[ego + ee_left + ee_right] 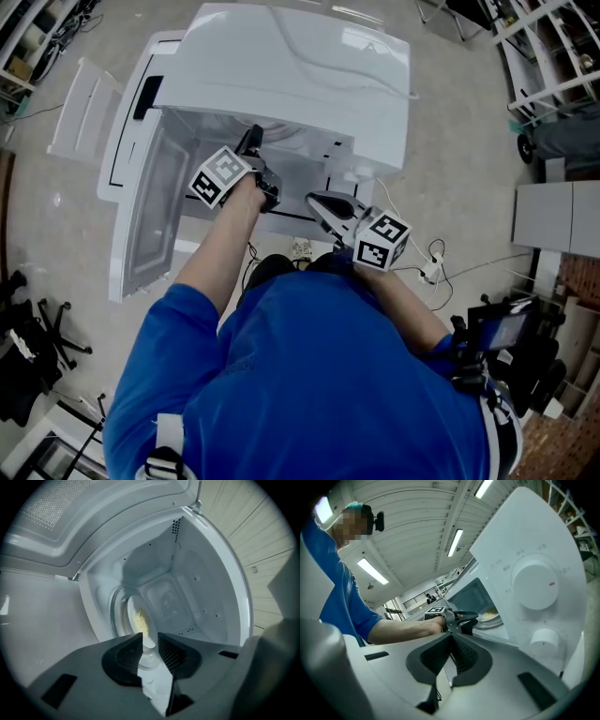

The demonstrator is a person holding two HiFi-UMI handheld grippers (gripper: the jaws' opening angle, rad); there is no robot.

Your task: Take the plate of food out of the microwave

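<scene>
The round white plate of yellowish food [132, 606] is sitting inside the open white microwave [291, 66], straight ahead of the left gripper [150, 638], whose jaws are standing apart with the plate's near rim lining up in their gap, unpinched; the right gripper [452, 638] is idling outside, jaws closed on nothing, so the left is nearer.

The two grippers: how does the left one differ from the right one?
The left gripper has jaws apart; the right gripper has them together. The left gripper points into the microwave at the plate of food; the right gripper is outside, by the dials. Neither grips anything.
</scene>
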